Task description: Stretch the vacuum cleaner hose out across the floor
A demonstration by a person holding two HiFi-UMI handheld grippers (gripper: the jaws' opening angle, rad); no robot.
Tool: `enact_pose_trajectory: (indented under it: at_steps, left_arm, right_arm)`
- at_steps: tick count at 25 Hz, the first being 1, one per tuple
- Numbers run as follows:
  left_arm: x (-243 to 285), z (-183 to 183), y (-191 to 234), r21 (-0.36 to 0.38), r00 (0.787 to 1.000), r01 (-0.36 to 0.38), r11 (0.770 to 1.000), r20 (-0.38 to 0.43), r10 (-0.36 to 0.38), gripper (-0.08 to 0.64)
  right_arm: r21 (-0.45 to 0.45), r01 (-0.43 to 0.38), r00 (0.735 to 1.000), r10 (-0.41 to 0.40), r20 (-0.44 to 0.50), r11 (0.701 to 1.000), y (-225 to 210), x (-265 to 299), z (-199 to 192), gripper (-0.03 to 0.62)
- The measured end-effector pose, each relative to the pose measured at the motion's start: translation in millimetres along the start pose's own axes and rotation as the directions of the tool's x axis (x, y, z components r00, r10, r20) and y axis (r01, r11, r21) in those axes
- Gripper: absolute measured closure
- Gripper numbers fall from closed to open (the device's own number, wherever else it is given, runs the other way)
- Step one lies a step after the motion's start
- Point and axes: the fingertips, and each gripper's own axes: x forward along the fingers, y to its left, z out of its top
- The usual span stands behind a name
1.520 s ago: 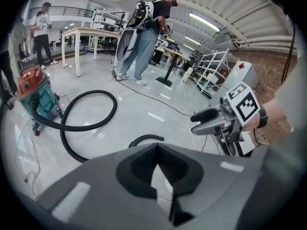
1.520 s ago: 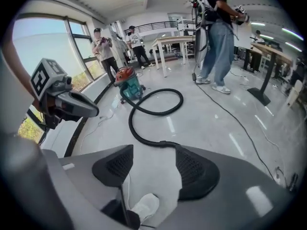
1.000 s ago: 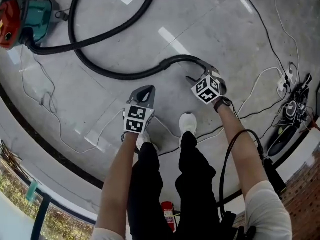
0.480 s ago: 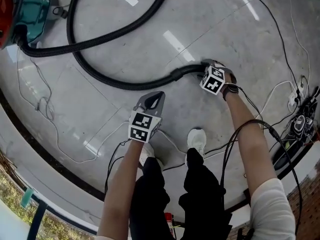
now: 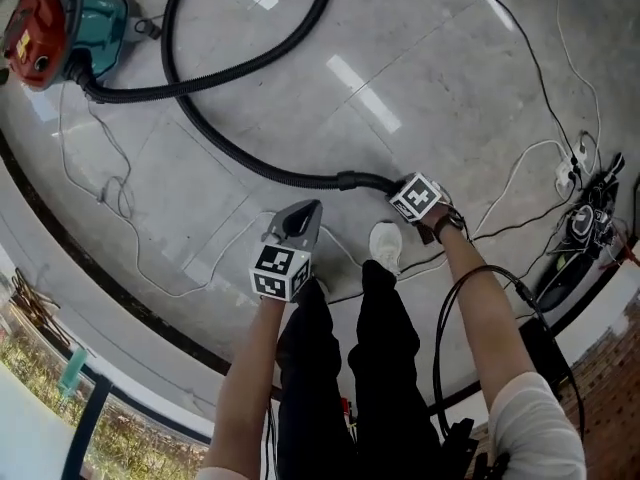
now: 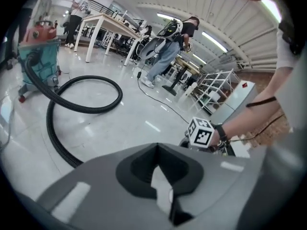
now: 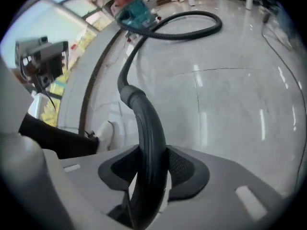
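As its jaws finish closing, the right hand-held gripper (image 7: 149,172) clamps the hose (image 7: 146,121).

No word, number or brand name can be read in any view. The only printed marks are black-and-white square patterns on the cube (image 5: 279,271) of the left tool (image 5: 305,213) and the cube (image 5: 417,197) of the right tool (image 5: 385,182) — codes, not letters. The red-and-teal vacuum cleaner (image 5: 68,34) shows no legible label — too small to tell.

The hose end (image 5: 362,180) lies hidden under the right tongs (image 5: 405,194).
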Motion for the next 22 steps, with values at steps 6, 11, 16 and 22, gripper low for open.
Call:
enact_pose_trajectory:
  at_steps: [6, 11, 16, 22]
  left_arm:
    - [-147, 37, -76, -0.180, 0.994, -0.086, 0.980, 0.057, 0.098, 0.560]
    - [-242, 80, -139, -0.184, 0.988, -0.071, 0.980, 0.120, 0.094, 0.560]
    - [-327, 101, -203, -0.110, 0.985, -0.041, 0.993, 0.159, 0.058, 0.560]
    - [-404, 113, -236, -0.214, 0.923, -0.156, 0.964, 0.317, 0.219, 0.560]
  right_arm:
    - [0.240, -0.222, 0.972, 0.194, 0.136, 0.945, 136, -158, -45, 0.428]
    - [0.370, -0.300, 0.945, 0.223, 0.238, 0.879, 223, -279, -65, 0.428]
    - [0.427, -0.337, 0.931, 0.229, 0.283, 0.839, 322, -335, -85, 0.428]
    - [0.284, -0.383, 0.899, 0.283, 0.335, 0.879, 400, -375, -87, 0.429]
